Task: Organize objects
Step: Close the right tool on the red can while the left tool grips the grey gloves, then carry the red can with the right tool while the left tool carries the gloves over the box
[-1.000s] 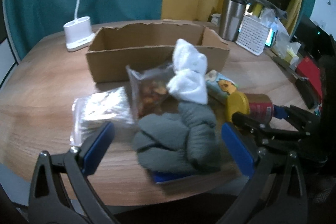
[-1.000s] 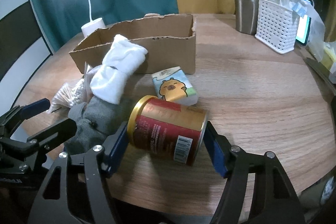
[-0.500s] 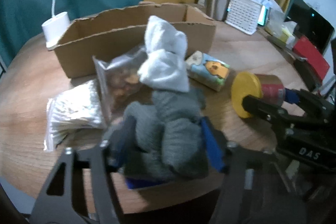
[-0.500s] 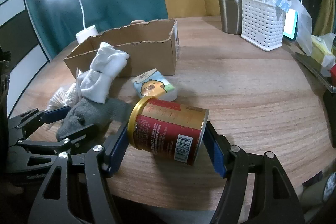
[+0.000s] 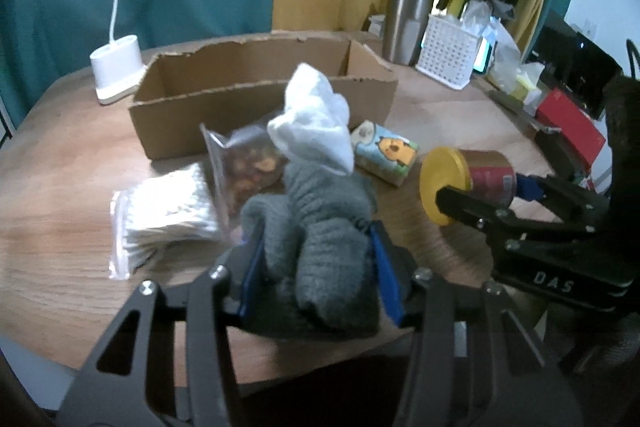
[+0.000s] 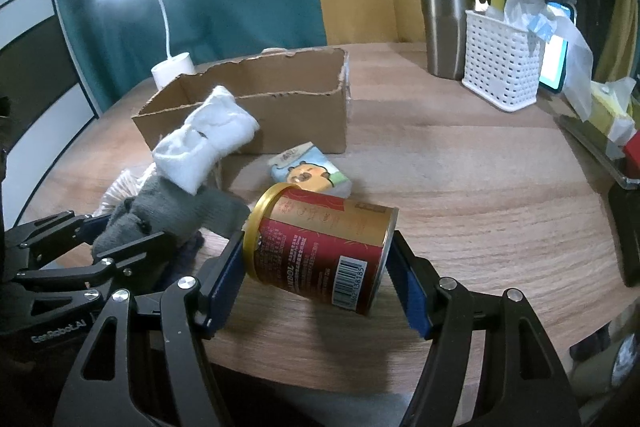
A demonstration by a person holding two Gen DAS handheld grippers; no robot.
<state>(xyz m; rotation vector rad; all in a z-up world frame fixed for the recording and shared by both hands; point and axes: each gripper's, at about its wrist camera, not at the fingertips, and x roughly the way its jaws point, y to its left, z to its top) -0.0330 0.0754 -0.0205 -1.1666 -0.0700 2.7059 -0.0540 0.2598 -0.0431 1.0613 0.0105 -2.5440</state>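
My left gripper (image 5: 316, 271) is shut on a grey sock bundle (image 5: 320, 227), lifted a little off the wooden table (image 5: 60, 155); it also shows in the right wrist view (image 6: 160, 215). A white sock bundle (image 5: 316, 123) rests on top of the grey one. My right gripper (image 6: 316, 275) is shut on a red and gold can (image 6: 320, 243) lying on its side, its yellow lid (image 5: 442, 183) facing left. An open cardboard box (image 5: 256, 87) stands behind the pile.
A snack bag (image 5: 248, 163), a bag of cotton swabs (image 5: 164, 207) and a cartoon tissue pack (image 5: 386, 151) lie before the box. A lamp base (image 5: 116, 67) stands back left. A steel tumbler (image 6: 444, 27) and white basket (image 6: 504, 59) stand back right.
My left gripper has closed on the grey sock bundle and raised it slightly. My right gripper still holds the can, lifted a little and moved nearer the box.
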